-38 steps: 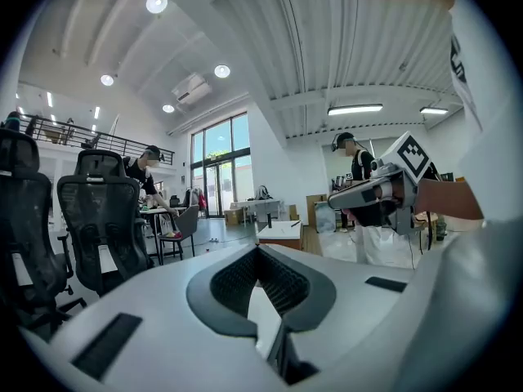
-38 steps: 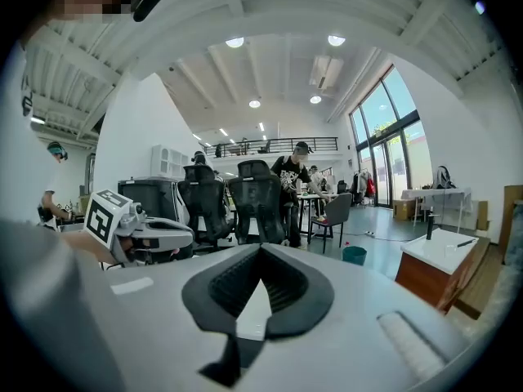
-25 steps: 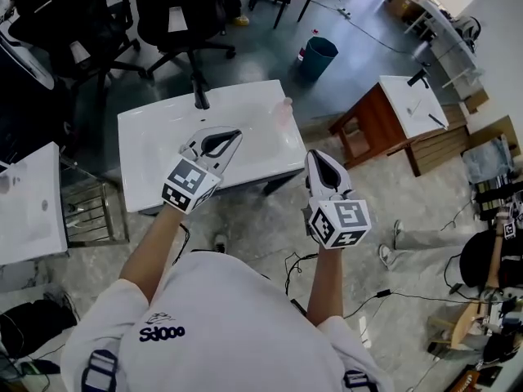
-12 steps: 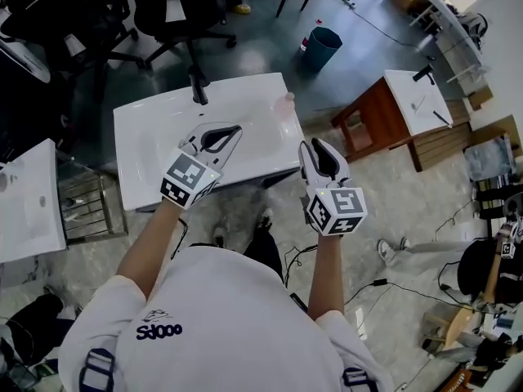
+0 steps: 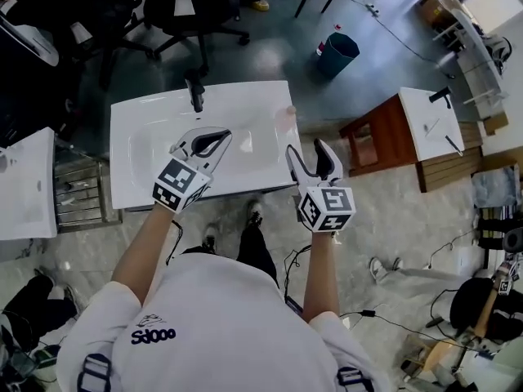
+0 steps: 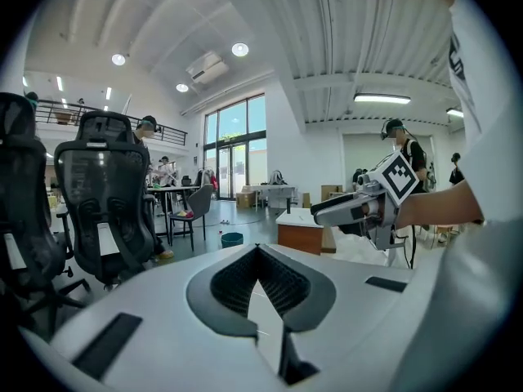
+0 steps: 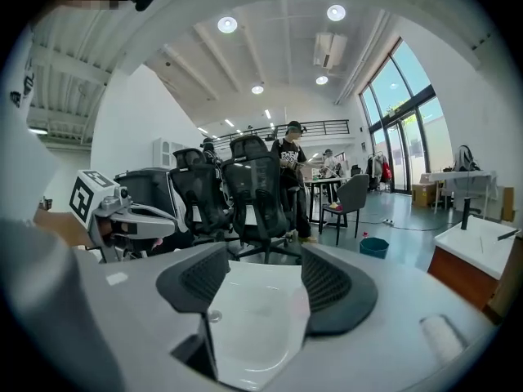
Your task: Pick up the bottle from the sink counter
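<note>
Your left claw [image 5: 219,138] is clenched, empty, over the white ceramic sink worktop [image 5: 131,182]. Your right claw [image 5: 308,149] is opening, nothing between its jaws. The pale translucent bottle [image 5: 284,114] sits near the worktop's rear right corner, apart from both

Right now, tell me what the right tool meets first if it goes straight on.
The right tool, jaws opening and empty, would probably meet the pale bottle on the white sink first; depth is unclear, so the sink's rim may come sooner.
</note>
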`<state>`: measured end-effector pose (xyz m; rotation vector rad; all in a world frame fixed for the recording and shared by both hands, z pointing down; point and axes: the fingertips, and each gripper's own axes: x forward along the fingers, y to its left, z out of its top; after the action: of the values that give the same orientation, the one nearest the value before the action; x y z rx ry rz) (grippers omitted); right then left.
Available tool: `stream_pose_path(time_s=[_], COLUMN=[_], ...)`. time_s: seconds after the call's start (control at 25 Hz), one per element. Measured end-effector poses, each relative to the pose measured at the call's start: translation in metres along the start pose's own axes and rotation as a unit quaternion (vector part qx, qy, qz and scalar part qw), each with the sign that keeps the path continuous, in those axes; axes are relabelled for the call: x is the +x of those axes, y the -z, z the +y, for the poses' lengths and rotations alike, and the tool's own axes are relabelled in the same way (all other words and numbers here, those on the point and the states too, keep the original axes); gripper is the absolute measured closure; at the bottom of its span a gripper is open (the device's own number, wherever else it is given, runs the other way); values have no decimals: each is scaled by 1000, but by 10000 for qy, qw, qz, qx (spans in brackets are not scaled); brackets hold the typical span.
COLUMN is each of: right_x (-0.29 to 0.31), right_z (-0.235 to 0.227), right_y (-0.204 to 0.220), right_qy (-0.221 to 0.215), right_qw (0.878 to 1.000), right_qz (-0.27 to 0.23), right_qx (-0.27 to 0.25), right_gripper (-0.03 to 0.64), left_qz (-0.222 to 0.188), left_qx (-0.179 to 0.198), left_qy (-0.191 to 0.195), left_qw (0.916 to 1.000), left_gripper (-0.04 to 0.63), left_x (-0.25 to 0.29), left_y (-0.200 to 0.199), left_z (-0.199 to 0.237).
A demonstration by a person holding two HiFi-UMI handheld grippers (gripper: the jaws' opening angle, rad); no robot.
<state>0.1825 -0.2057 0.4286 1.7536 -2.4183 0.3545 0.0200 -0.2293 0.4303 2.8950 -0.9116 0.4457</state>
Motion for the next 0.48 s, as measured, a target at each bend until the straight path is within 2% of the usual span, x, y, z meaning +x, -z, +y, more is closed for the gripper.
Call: stream_pose_path(time_s=[0.16, 0.48], right_x=[24, 80], right_z=[-22, -60], right_y=[21, 69], right_qy=[-260, -508], right_qw=[9995, 9968], right_qz=[177, 581], right_qx=[-77, -215], right_gripper=[314, 263], left_qz=[113, 338], left_qx=[-78, -304], left_qy=[-191, -381], left_qw=[9997, 9982], left_gripper=[591, 591], left_x=[21, 63], left_y=[11, 36], left_z=[6, 20])
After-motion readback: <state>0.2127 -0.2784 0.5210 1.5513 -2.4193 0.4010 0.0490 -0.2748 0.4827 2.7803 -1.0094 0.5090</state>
